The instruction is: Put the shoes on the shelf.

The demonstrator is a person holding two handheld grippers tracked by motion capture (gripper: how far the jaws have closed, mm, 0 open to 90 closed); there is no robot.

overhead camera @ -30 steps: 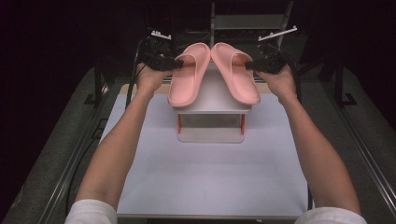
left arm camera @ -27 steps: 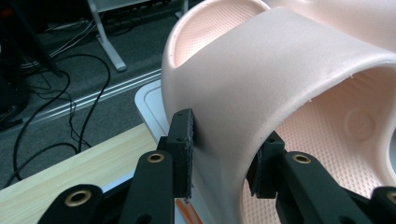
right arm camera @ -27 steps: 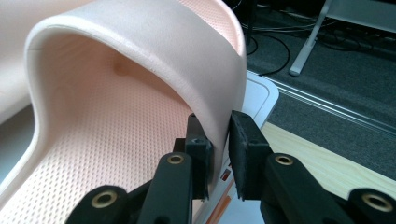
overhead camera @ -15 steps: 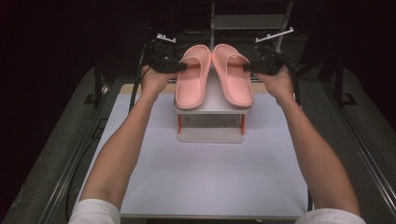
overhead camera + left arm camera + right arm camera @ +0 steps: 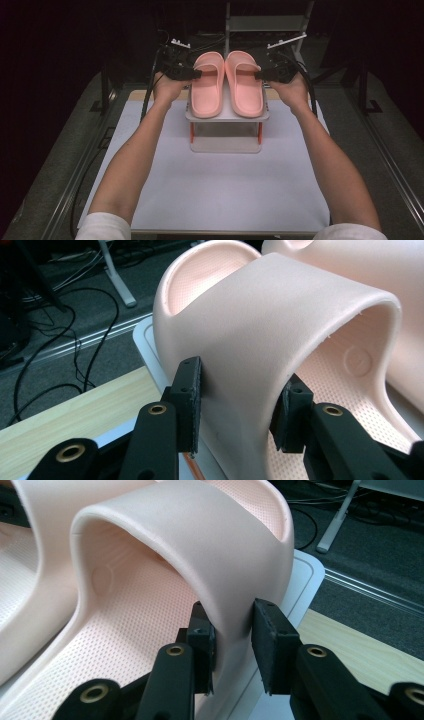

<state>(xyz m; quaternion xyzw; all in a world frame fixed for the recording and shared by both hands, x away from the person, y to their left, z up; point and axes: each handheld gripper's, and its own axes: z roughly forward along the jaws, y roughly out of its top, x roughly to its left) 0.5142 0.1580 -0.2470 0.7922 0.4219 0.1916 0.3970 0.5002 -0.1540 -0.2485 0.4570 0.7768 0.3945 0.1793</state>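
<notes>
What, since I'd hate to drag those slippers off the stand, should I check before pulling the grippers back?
1. Left slipper and right slipper lie flat, side by side on the stand: ok.
2. Left gripper jaws have just been opening, left strap between them; pads clear of it: cannot tell.
3. Right gripper jaws likewise, right strap between them; pads clear: cannot tell.
4. Table in front of the stand free for retreat: ok.

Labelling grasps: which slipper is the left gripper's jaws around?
The left slipper on the white stand: left gripper straddles its outer strap edge.
</notes>
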